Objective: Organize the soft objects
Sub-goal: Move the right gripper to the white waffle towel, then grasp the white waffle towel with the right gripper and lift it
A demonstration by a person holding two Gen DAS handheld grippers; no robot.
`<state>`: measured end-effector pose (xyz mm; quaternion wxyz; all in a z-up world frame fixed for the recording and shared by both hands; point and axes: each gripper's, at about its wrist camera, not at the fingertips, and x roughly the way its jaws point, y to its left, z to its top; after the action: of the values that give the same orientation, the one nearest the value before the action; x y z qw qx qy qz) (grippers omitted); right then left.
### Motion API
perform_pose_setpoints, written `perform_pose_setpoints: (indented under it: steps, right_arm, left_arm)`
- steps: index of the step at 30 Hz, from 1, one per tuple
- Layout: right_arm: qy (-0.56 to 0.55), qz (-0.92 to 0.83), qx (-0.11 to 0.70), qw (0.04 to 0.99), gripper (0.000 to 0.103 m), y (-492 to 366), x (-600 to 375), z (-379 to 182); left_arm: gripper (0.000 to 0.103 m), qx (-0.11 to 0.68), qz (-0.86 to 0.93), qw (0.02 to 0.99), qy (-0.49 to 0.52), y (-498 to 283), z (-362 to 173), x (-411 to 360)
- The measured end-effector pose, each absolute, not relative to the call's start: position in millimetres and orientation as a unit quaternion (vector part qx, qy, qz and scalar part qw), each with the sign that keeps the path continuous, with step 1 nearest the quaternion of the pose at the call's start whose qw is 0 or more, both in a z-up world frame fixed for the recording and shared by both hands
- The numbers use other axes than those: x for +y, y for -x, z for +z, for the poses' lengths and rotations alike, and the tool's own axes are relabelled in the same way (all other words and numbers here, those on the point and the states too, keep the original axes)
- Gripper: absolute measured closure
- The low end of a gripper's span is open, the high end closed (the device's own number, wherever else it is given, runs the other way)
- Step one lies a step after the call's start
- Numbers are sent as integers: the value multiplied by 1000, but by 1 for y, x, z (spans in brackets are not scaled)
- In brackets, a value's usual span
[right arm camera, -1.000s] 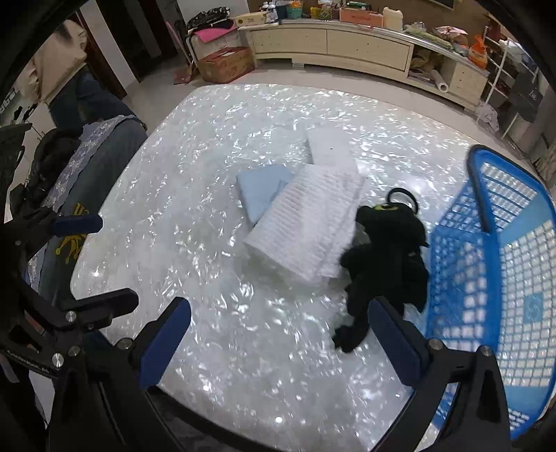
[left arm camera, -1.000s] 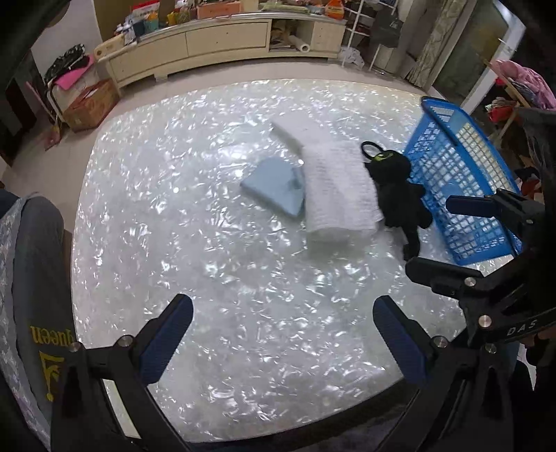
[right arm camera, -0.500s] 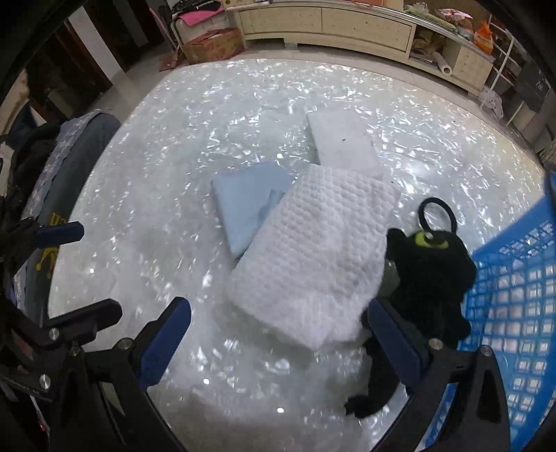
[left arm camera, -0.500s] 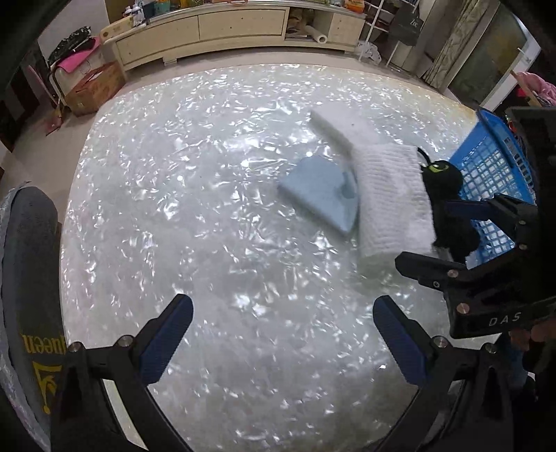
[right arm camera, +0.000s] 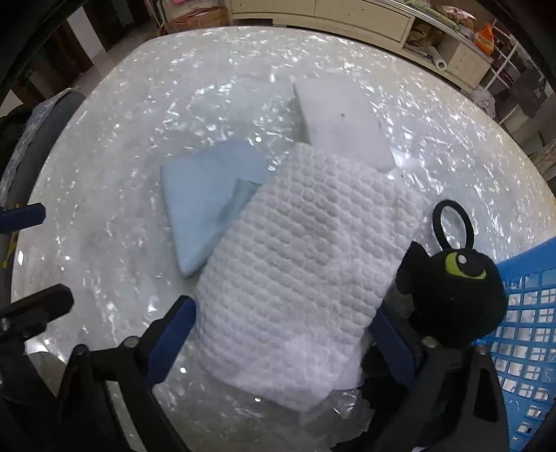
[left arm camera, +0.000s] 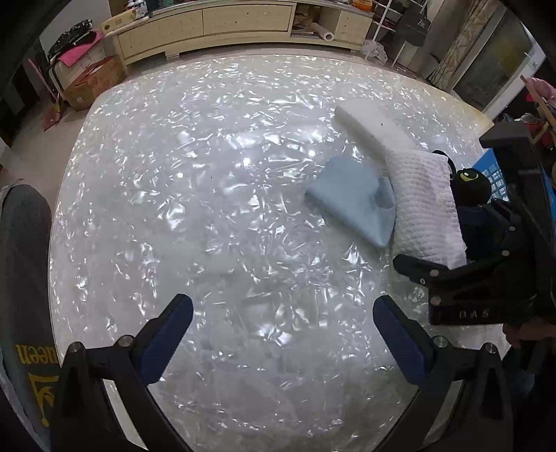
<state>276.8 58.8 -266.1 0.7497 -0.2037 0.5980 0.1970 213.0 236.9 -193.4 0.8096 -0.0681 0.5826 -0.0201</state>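
Right tongs (right arm camera: 281,333): spread wide, blue pads on either side of the near end of the white waffle-knit towel (right arm camera: 305,264) at the bottom centre of the right wrist frame. Left pad sits just beside the towel's edge; whether either pad touches the fabric cannot be told. Nothing pinched.

Left tongs (left arm camera: 283,333): spread wide, over a bare stretch of the table (left arm camera: 208,208) at the bottom of the left wrist frame, well apart from the soft items. Nothing between the pads.

Table: large, rounded, pearly white, glossy surface.

Soft items, right wrist frame:
- White waffle-knit towel, folded, lies diagonally across the centre.
- Light blue cloth (right arm camera: 208,201), folded, left of centre, its right edge tucked under the towel.
- White foam block (right arm camera: 342,121), upper centre, its near corner touching or under the far end of the towel.
- Black plush toy (right arm camera: 451,295) with a yellow-green eye and a black loop on top, right of centre, against the towel's right side and against the blue basket (right arm camera: 528,313) at the right edge.

Left wrist frame: same group sits in the right half, the right tongs' black frame covering the towel's near end and most of the plush toy.

Background: long cream cabinet (left arm camera: 222,24) along the top of the left wrist frame.
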Motion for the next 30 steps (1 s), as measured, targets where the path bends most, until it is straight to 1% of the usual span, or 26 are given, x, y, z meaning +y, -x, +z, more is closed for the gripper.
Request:
perform_pose_setpoints:
  steps: [5,8,10,11,12,13,14,19,22,30]
  right_arm:
    - [215,192,594,751,16,-277,56,-268]
    - [214,199,593,751,24,-273,54,-267]
    - [216,205,588,752,37,-269,54,-264]
    - [217,207,586,753,41,-267,54,-262]
    - [217,209,583,755,50,-266,56,-261]
    - [218,210,580,756,56,-264,56,-259]
    - [222,212,576,757,59,-261,57,-259]
    - [228,212,564,765,75,-250,57,-254]
    - [218,212,564,767,79,-242,56,-251]
    - [218,222,549,775,79,-222,49,-208]
  left_arm:
    - [0,584,-21,810,59,-216,-199,236]
    - [0,585,-20,808,63,-218,-203,235]
    - [0,587,-22,807,67,-220,-206,236]
    - [0,587,-22,807,67,-220,-207,237]
    - [0,586,-22,807,67,-220,-208,237]
    - [0,586,-22,807,67,-220,-208,237]
    - [0,586,-23,807,68,-220,-209,238]
    - [0,583,-30,809,69,-219,-210,238]
    - [0,582,-30,810,64,-217,-209,236]
    - [0,575,-36,814,70,-210,-195,236]
